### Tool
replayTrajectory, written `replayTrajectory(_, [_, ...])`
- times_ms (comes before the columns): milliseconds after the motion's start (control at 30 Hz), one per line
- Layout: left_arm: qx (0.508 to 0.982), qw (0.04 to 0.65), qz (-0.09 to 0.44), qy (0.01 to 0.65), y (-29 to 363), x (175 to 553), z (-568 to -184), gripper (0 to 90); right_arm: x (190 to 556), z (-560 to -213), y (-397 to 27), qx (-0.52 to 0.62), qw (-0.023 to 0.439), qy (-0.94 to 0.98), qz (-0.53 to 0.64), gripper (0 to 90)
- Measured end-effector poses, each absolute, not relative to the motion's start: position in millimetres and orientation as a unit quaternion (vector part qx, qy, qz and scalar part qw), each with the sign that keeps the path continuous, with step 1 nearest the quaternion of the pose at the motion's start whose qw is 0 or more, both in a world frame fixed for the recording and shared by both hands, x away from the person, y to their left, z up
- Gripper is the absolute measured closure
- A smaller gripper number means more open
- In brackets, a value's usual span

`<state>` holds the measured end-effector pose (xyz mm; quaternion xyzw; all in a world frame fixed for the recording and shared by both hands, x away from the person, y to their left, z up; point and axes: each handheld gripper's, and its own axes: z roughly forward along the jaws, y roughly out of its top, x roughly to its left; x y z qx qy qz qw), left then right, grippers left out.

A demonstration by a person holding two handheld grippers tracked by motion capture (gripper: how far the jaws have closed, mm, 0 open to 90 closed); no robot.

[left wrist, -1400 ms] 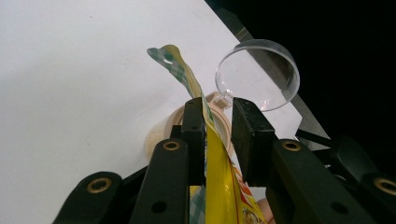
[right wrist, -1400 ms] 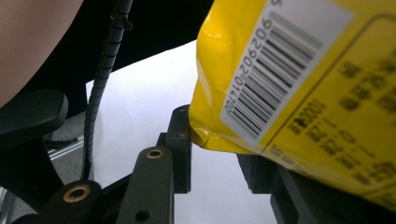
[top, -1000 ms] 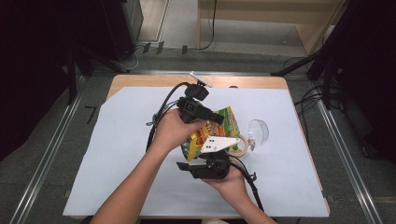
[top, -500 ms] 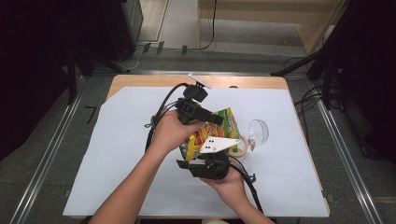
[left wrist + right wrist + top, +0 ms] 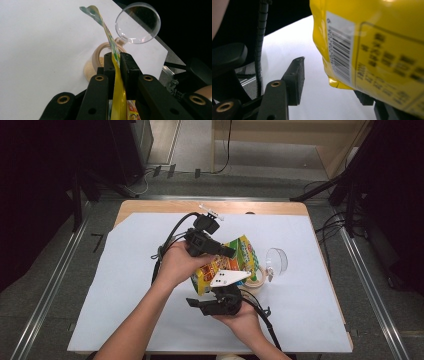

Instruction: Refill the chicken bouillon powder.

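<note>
**Snack bag pinched at its seam, second grip not yet made**

Left jaws (image 5: pixel 117 56) pressed together on the thin sealed edge of the yellow snack bag (image 5: pixel 118 92), having just closed further on it. Film standing on edge between the two pads and rising past their tips, held up off the white-covered table (image 5: pixel 37 50). Beyond those tips, on the table, a beige tape roll (image 5: pixel 96 56) and, just to its right, a clear round disc (image 5: pixel 137 22).

Right jaws (image 5: pixel 330 77) spread, having just been opening. Bag's lower corner hanging between them, well clear of the left pad and close to the right one. Cannot tell whether touching there.

Judged light and soft: glossy film, likely slippery and crinkly, contents probably easy to crush. Best taken by the flat seams or corners, not across the puffed middle. With one pinch alone, apt to swing and twist. Lower corner near the right pad a sensible second hold.

Count: one snack bag, one tape roll, one clear disc, two pairs of jaws
</note>
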<state>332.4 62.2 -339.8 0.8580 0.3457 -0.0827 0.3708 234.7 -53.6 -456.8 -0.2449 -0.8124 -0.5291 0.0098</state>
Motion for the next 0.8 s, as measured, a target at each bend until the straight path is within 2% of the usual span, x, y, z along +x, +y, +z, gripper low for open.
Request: replayTrajectory(800, [0.853,0.404,-0.111,0.312,84,323,-359,85.9,236,-483,-61,-0.248,-0.009,-0.826,-0.507,48.0])
